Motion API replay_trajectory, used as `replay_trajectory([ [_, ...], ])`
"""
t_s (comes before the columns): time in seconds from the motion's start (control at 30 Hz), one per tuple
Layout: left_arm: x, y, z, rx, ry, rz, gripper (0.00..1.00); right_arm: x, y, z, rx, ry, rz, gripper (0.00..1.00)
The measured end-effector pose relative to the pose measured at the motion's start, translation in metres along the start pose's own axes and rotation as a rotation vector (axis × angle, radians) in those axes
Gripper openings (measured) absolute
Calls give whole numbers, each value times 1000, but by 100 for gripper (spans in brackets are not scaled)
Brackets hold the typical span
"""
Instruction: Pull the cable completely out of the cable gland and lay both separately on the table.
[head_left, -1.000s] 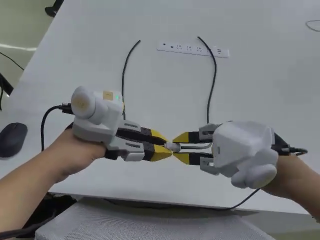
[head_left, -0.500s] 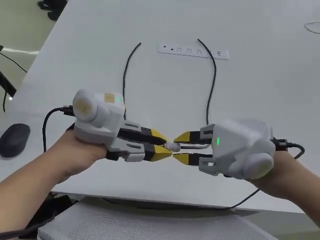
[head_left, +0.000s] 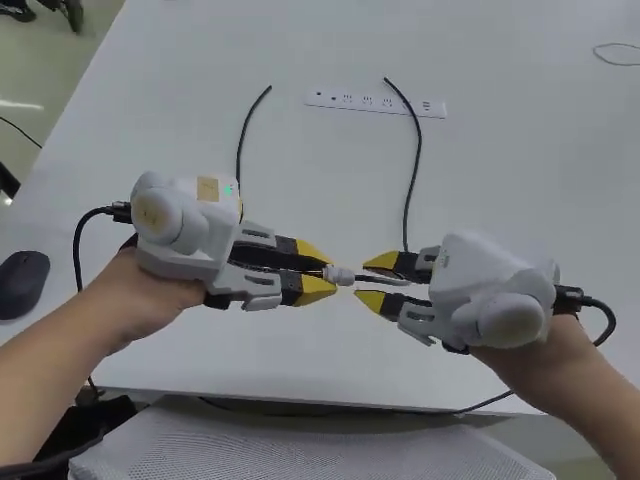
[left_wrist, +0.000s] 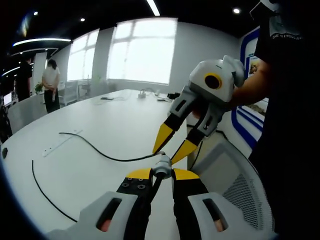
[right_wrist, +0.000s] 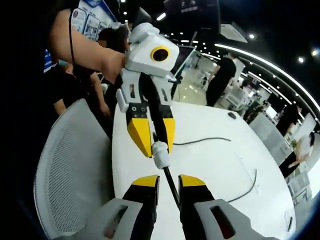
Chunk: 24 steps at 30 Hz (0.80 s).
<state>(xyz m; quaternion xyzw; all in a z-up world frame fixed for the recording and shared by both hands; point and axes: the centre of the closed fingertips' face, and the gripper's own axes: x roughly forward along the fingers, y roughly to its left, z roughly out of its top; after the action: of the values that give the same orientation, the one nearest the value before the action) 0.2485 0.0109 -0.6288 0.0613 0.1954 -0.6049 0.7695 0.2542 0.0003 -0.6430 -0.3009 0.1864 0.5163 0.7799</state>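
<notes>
Left claw (head_left: 318, 280): closed on cable gland (head_left: 340, 275), above worktop (head_left: 520, 150) edge. Right claw (head_left: 375, 282): closed on cable (head_left: 412, 170) just beside gland. Handling: pull straight along the cable's axis, gland steady, no twisting.

- Small white plastic cable gland (head_left: 338, 275): clamped at the jaw tips of my left gripper (head_left: 318, 281), held level above the white table (head_left: 520, 150), cable not yet out of it.
- Thin black cable (head_left: 410, 170): one end in the gland, passes between the jaws of my right gripper (head_left: 372, 282), grip not discernible. The remainder trails across the table.
</notes>
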Motion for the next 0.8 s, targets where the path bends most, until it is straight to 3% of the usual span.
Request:
replay_trajectory([
  [0.27, 1, 4, 4, 12, -8, 21, 15, 0, -6, 6, -19, -4, -65, 2],
  [0.4, 2, 11, 5, -25, -17, 38, 15, 1, -10, 6, -30, -2, -91, 2],
  [0.8, 5, 13, 1, -33, -5, 37, 14, 5, -12, 1, 16, 3, -76, 0],
])
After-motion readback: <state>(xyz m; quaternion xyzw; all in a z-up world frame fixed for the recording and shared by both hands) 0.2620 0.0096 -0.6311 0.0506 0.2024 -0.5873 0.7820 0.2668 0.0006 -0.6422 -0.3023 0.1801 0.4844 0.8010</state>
